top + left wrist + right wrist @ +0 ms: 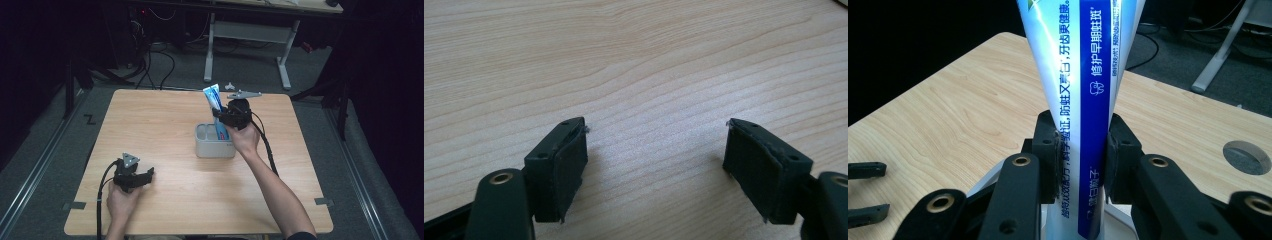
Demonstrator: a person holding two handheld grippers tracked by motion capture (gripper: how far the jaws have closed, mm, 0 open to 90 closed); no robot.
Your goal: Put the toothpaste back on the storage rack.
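Note:
A blue and white toothpaste tube stands upright over the grey holder box at the table's middle. My right gripper is shut on the tube's lower part, just above the box. In the right gripper view both pads squeeze the tube from either side. My left gripper rests low at the table's near left, pointing right, held by a hand. Its jaws stand wide open over bare wood in the left gripper view, left gripper, with nothing between them.
The wooden table has a round cable hole near its edge. Cables trail from both grippers. A white desk frame and floor cables lie beyond the far edge. The left gripper's fingertips show at the left of the right gripper view.

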